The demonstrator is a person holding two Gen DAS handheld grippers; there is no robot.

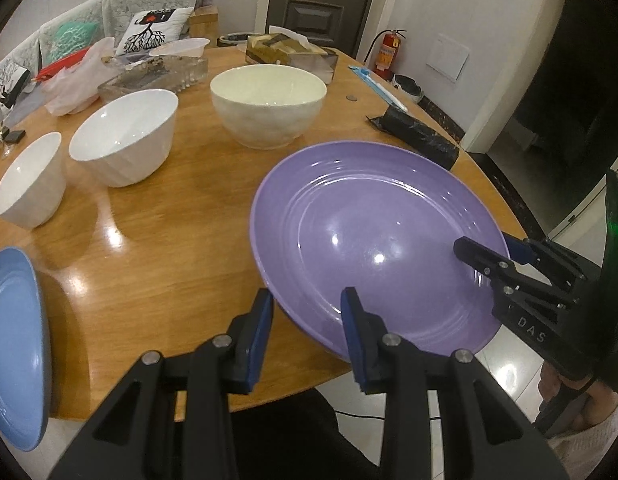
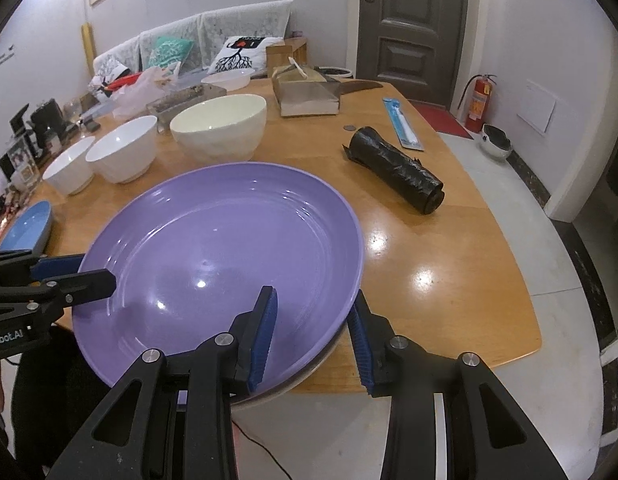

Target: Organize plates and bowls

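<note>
While both grippers are straddling the glossy purple ceramic plate (image 2: 229, 256) with jaws spread (left gripper (image 1: 307, 320), right gripper (image 2: 315, 320)), nothing is stacked yet; three white bowls (image 1: 125, 140) are sitting beyond it, separate.

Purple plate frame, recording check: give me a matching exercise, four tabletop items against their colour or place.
Items:
1. plate straddled by both grippers
2. plate at the table's left edge
3. largest bowl
4. roll right of the purple plate

Descriptions:
A. black
B. cream
C. purple
D. blue

Pairs: 1-C, 2-D, 3-B, 4-A

The left gripper and right gripper both stand open, each with one finger over the purple plate's rim and one outside it.
</note>
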